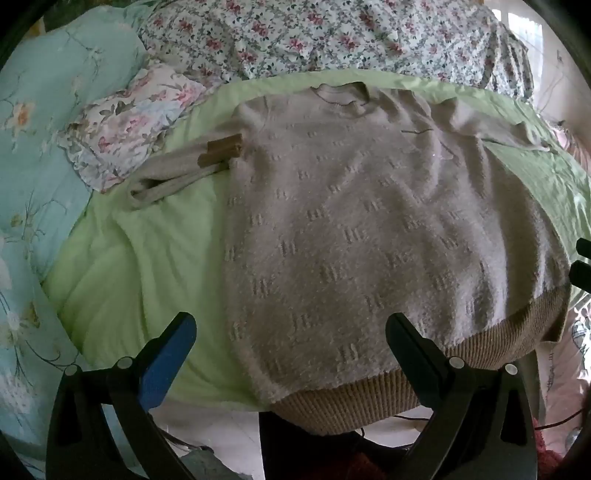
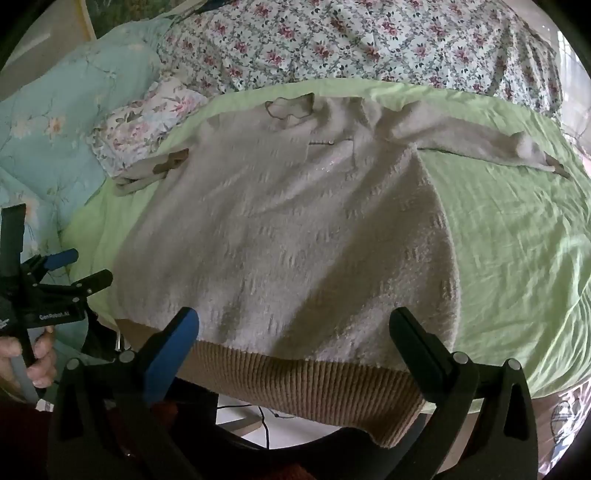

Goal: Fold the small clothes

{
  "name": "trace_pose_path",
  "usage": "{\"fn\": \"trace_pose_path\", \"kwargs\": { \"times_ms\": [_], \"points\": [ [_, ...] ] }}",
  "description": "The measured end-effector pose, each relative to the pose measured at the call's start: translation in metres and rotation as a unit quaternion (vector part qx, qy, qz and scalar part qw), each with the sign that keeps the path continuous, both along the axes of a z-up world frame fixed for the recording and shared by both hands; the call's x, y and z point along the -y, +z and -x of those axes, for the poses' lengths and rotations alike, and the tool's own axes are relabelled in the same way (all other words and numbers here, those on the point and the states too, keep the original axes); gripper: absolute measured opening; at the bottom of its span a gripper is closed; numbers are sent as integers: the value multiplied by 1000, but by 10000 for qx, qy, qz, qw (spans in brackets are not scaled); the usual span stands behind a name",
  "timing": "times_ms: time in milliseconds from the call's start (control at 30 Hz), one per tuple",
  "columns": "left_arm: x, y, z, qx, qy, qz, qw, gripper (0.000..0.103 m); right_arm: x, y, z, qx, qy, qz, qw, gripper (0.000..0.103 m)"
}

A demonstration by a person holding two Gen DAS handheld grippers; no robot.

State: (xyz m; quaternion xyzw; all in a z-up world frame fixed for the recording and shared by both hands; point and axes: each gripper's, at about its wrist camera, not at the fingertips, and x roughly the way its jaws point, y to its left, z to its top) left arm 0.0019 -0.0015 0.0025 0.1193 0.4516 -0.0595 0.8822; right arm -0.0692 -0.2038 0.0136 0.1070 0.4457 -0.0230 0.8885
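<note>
A small beige knit sweater (image 1: 351, 229) lies flat, front up, on a green sheet (image 1: 122, 266), neck at the far side. Its brown ribbed hem (image 1: 388, 391) hangs over the near bed edge. The left sleeve (image 1: 177, 177) is folded back with brown cuffs; the right sleeve (image 2: 472, 144) stretches out to the right. My left gripper (image 1: 291, 336) is open and empty just above the hem. My right gripper (image 2: 295, 332) is open and empty over the sweater (image 2: 288, 240) near its hem (image 2: 314, 384). The left gripper also shows in the right wrist view (image 2: 86, 267).
A floral quilt (image 1: 314, 33) is heaped along the far side. A light blue floral duvet (image 1: 44, 122) and a small floral pillow (image 1: 125, 125) lie at the left. White floor (image 1: 229, 432) with a cable shows below the bed edge.
</note>
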Motion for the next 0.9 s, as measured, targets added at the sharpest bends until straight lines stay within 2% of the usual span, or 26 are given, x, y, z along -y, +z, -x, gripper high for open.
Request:
{"fn": "trace_pose_path", "kwargs": {
  "times_ms": [433, 700, 800, 900],
  "points": [
    [0, -1, 1, 180, 5, 163, 9997, 103, -5, -1, -8, -11, 29, -35, 10000, 103],
    [2, -1, 1, 146, 4, 104, 9998, 103, -3, -3, -4, -48, 35, -2, 10000, 103],
    [1, 0, 2, 211, 12, 147, 9997, 103, -2, -3, -4, -39, 30, 4, 10000, 103],
    [0, 2, 2, 481, 14, 338, 9983, 103, -2, -3, -5, -44, 24, -12, 10000, 103]
  ]
}}
